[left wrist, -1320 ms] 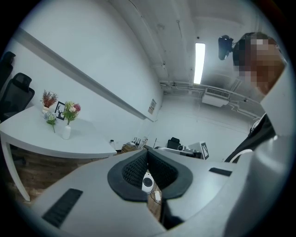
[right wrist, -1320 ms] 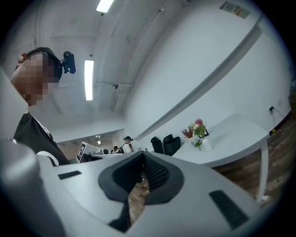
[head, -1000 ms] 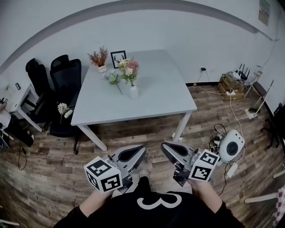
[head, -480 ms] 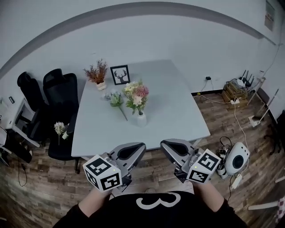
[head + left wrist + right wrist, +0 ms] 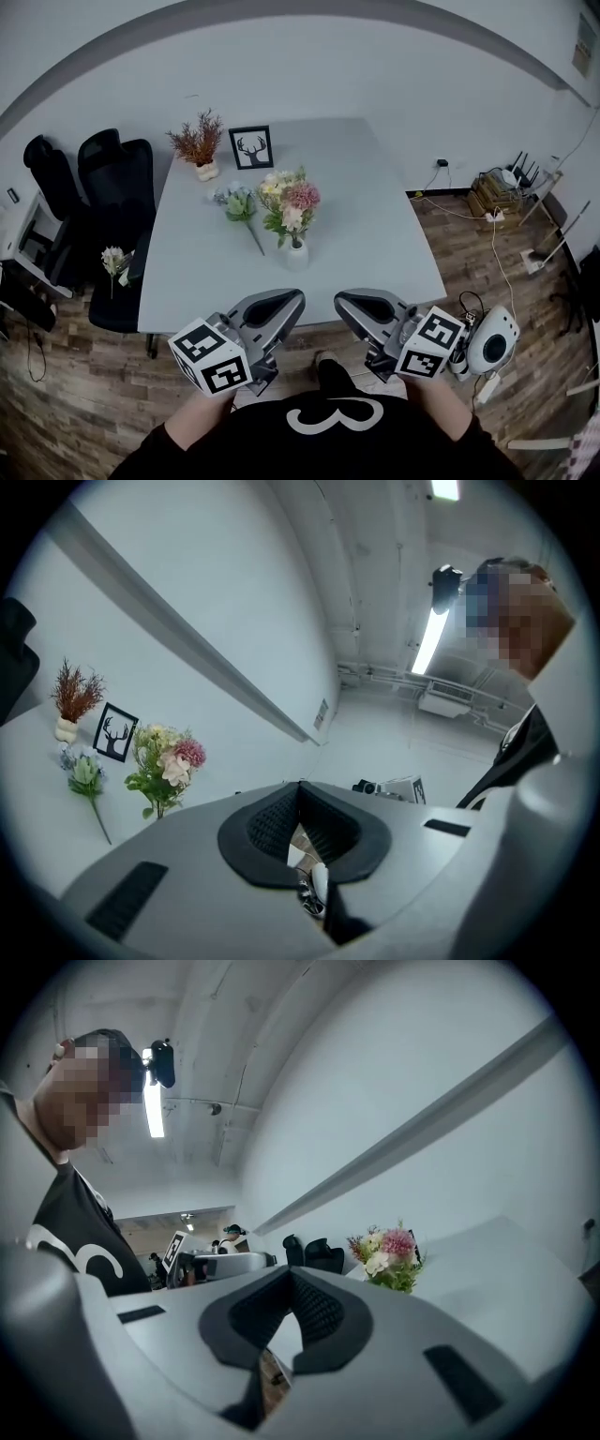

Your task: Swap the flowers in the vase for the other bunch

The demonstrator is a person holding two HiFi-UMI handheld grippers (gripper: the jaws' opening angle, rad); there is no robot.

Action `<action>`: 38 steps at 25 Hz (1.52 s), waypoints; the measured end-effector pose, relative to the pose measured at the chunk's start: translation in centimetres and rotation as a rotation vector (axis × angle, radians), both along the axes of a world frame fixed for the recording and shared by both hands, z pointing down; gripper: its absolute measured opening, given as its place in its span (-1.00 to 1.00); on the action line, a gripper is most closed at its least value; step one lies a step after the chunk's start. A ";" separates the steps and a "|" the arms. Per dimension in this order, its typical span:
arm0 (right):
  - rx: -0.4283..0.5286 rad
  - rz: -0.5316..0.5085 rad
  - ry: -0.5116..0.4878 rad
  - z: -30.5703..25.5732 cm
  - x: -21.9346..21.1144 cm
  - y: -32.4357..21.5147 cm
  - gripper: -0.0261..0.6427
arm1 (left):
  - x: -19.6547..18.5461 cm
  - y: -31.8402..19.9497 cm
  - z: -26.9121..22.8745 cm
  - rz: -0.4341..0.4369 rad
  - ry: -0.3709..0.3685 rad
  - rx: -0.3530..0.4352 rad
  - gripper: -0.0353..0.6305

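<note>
— On the grey table [image 5: 375, 234], a little in from its near edge, stands the white vase [image 5: 296, 255]. It's upright, with the mixed bunch [image 5: 289, 199] in it: pink, cream and yellow heads over green leaves.

— And the other flowers?

— The spare bunch [image 5: 238, 206] lies flat on the tabletop at about ten o'clock from the vase, near it but apart. Its pale heads point away from us and its stem angles back towards the vase.

— What's behind those?

— At eleven o'clock, by the far edge, there's a framed deer picture [image 5: 251, 147]. Just beside it, round towards ten, is a small pot of dried reddish sprigs [image 5: 199, 141].

— The grippers?

— Both are at six o'clock from the vase, off the table's near edge, held level and side by side. The left gripper [image 5: 292, 305] is clenched tight with nothing in it. The right gripper [image 5: 345, 306] is the same, jaws pressed together and empty.

— Anything round the table?

— Two black office chairs [image 5: 112, 178] at nine o'clock, with a small pale flower sprig [image 5: 113, 261] by the nearer one. At four o'clock a round white device [image 5: 492, 339] sits on the wood floor [image 5: 75, 403] among cables.
</note>
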State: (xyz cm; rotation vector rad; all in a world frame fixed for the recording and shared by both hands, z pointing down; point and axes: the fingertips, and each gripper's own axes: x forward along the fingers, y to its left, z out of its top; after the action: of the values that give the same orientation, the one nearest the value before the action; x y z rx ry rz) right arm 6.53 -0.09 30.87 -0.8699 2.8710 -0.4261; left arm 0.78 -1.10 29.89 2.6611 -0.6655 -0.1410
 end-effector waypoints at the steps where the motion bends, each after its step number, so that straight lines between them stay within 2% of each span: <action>1: -0.002 -0.009 -0.005 0.0 0.2 -0.6 -0.90 | 0.0 -0.7 0.0 -0.016 -0.004 0.007 -0.86; 5: -0.015 -0.037 -0.036 0.1 0.8 -3.4 -0.90 | 0.4 -3.4 -0.1 -0.067 -0.019 0.019 -0.84; 6: -0.018 -0.044 -0.042 0.2 0.9 -4.1 -0.90 | 0.4 -4.2 0.0 -0.079 -0.024 0.019 -0.78; 13: -0.064 -0.096 -0.058 1.4 1.3 -8.6 -0.90 | 0.4 -9.7 0.6 -0.211 -0.053 0.046 0.15; 20: -0.104 -0.124 -0.063 2.6 1.8 -11.9 -0.90 | -0.6 -15.4 3.1 -0.374 -0.174 0.059 0.62; 26: -0.136 -0.137 -0.057 3.5 2.5 -14.3 -0.90 | -1.5 -20.3 4.9 -0.491 -0.257 0.056 0.86; 29: -0.152 -0.138 -0.055 4.0 3.0 -15.3 -0.90 | -1.2 -21.9 5.2 -0.512 -0.283 0.070 0.86; 38: -0.167 -0.199 -0.026 5.0 2.9 -16.4 -0.90 | 0.7 -25.0 7.4 -0.442 -0.305 0.034 0.86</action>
State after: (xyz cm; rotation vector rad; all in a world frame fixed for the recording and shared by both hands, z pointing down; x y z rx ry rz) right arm 9.47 -16.52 35.87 -0.5958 2.9411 -0.7004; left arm 1.52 -26.12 37.31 2.5467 -1.3544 0.1399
